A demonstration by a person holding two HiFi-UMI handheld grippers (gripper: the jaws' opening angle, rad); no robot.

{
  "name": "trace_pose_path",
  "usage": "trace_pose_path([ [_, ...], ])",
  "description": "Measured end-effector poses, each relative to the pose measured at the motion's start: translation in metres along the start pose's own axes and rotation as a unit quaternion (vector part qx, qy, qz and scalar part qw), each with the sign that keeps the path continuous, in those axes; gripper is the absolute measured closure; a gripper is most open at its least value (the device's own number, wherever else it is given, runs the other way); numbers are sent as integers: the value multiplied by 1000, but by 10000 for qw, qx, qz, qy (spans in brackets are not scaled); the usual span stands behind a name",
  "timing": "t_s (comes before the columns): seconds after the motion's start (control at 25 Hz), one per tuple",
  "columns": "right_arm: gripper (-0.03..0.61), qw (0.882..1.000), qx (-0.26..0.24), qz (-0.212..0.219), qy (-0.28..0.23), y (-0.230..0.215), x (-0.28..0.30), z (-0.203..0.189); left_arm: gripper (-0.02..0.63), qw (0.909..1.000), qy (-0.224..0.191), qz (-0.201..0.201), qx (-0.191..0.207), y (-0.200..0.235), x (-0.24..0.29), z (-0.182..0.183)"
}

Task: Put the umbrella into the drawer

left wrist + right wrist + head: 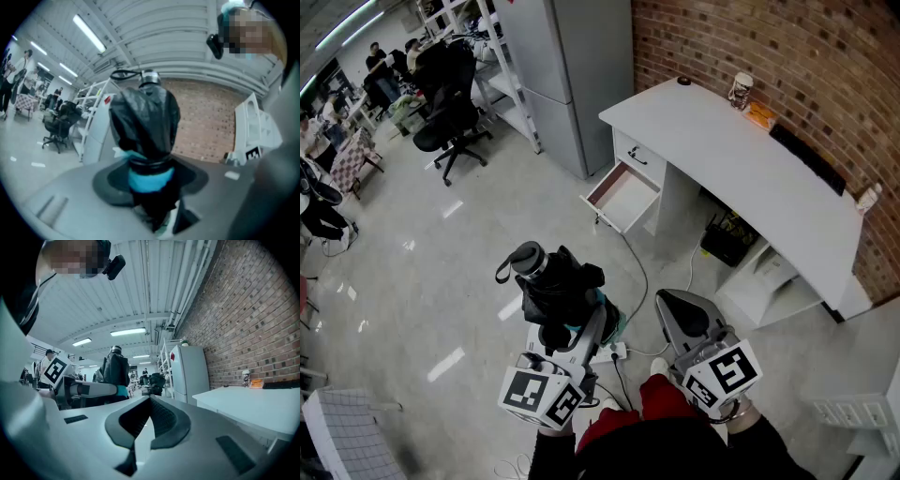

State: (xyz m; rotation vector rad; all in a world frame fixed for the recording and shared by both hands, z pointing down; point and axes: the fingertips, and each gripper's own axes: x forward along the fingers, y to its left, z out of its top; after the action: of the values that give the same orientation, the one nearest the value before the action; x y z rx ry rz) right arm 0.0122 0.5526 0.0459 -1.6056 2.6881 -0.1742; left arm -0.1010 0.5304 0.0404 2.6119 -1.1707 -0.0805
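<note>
A folded black umbrella (551, 279) with a teal band stands upright between the jaws of my left gripper (574, 317), which is shut on it above the floor. In the left gripper view the umbrella (146, 123) fills the middle, its silver-capped handle and loop on top, and the left gripper (151, 190) clamps it at the band. My right gripper (677, 307) hangs beside it to the right, shut and holding nothing; its pads meet in the right gripper view (149, 401). The drawer (625, 195) of the white desk (741, 155) stands pulled out ahead, nothing in it.
A grey cabinet (572, 75) stands left of the desk against the brick wall. A cup (741, 89) and a black bar (806, 159) lie on the desktop. A power strip with cables (617, 352) lies on the floor by my feet. An office chair (450, 117) is far left.
</note>
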Motion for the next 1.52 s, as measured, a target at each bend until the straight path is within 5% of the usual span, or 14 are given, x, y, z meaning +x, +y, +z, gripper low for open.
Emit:
trace_pose_path([
  [0.52, 577, 9990, 262, 148, 315, -78, 15, -12, 390, 9987, 291, 392, -172, 6, 78, -15],
  [0.84, 577, 9989, 224, 317, 271, -124, 20, 0, 390, 9963, 127, 827, -220, 7, 119, 2],
  [1.16, 577, 9994, 274, 196, 109, -151, 27, 9, 390, 9958, 128, 906, 28, 13, 150, 14],
  [1.52, 577, 9993, 252, 17, 277, -182, 62, -1, 390, 9952, 152, 941, -198, 55, 195, 6],
])
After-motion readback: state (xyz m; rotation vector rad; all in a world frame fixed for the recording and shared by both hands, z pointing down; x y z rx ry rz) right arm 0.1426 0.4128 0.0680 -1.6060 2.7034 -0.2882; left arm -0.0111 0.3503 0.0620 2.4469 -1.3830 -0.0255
